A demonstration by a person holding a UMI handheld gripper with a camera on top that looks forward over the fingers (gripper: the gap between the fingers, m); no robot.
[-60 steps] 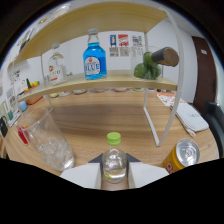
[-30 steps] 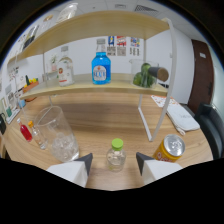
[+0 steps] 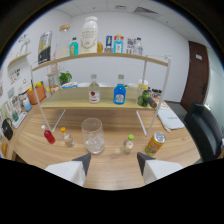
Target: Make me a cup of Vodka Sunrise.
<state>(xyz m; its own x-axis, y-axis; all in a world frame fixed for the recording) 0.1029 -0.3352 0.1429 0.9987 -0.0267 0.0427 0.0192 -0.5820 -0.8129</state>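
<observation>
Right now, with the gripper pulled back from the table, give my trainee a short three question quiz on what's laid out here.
1. True or false: the gripper holds the small green-capped clear bottle.
2. Which stands nearer the yellow drink can: A, the clear drinking glass with ice, or B, the green-capped bottle?
3. Fill in: on the lower wooden shelf, the bottle filled with blue liquid has a ___ cap.

Key: 1 false, its fingers are open and empty. 2 B. 3 white.
</observation>
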